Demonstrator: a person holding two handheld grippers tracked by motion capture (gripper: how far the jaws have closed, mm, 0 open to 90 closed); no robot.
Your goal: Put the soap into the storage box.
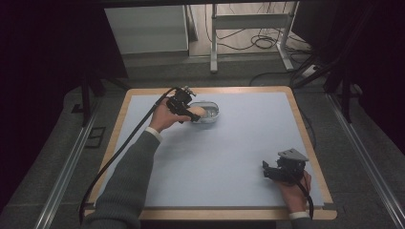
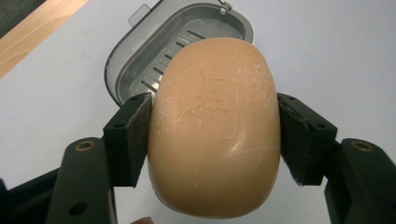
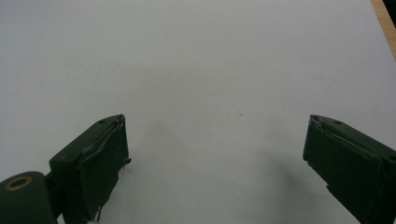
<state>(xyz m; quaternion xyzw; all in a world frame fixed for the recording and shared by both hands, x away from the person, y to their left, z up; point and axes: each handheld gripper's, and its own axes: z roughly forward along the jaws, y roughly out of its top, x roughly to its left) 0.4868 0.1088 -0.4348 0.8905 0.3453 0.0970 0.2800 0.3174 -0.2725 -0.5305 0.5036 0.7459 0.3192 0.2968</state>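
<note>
Between the left gripper's (image 2: 215, 135) jaws sits the soap (image 2: 215, 126), squeezed tight above its dish (image 2: 116, 70); the right gripper (image 3: 215, 154) waits wide open, nothing between its jaws.

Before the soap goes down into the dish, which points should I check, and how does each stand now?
1. Grip: left gripper shut on the soap bar, fingers pressing both sides: ok.
2. Soap dish open, slotted floor bare where visible: ok.
3. Soap over the dish: it overlaps the dish's near part; whether it is centred, cannot tell.
4. Height of the soap above the dish floor: cannot tell.
5. Right gripper open, holding nothing, far from the dish at the near right of the blue mat: ok.
</note>
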